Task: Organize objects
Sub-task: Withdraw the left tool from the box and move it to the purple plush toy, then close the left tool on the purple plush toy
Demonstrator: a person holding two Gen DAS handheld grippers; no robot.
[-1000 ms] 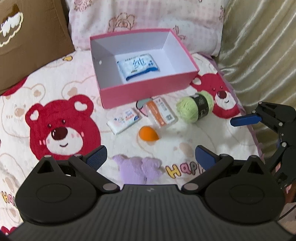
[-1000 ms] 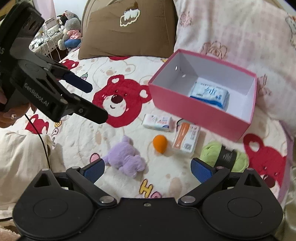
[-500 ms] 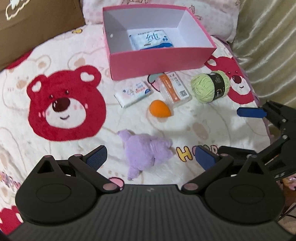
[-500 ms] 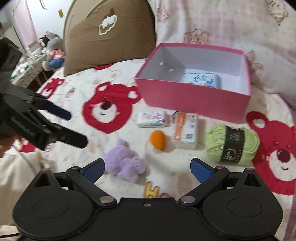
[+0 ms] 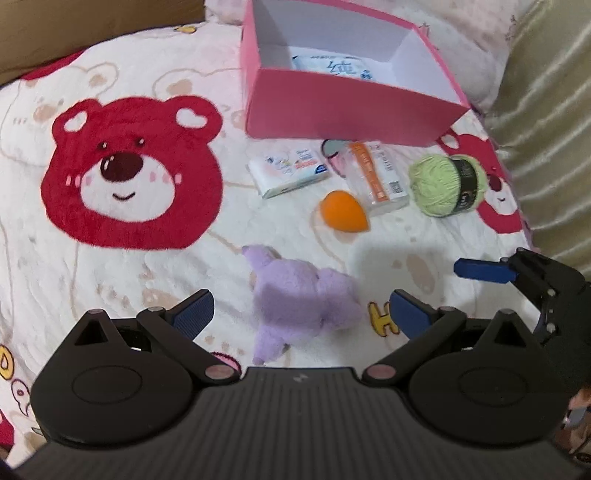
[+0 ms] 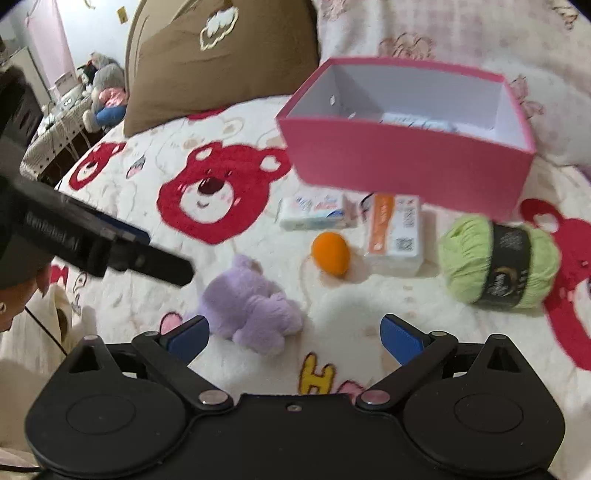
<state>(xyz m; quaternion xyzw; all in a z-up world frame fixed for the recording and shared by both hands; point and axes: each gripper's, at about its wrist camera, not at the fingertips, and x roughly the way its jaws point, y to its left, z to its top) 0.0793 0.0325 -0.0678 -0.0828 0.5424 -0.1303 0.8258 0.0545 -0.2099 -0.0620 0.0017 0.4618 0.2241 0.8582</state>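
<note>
A pink box [image 5: 351, 107] stands open on the bear-print blanket, with a blue-white tissue pack [image 5: 334, 68] inside. In front of it lie a small tissue pack [image 5: 290, 171], a clear packet with an orange label [image 5: 380, 177], an orange egg-shaped sponge [image 5: 343, 212] and a green yarn ball [image 5: 447, 184]. A purple plush [image 5: 299, 302] lies nearest, just ahead of my open left gripper [image 5: 301, 314]. My right gripper [image 6: 295, 334] is open and empty, with the plush [image 6: 251, 302] ahead to its left and the yarn [image 6: 498, 258] to its right.
A brown pillow [image 6: 221, 55] and a pink patterned pillow [image 6: 443, 26] back the bed. Beige shiny fabric [image 5: 546, 110] borders the right edge. Soft toys [image 6: 105, 92] sit beyond the bed's far left. The left gripper's body [image 6: 110, 247] crosses the right wrist view.
Both grippers have moved forward and lower toward the objects. The purple plush now sits close between the left gripper's fingers in view. Nothing on the blanket has shifted.
</note>
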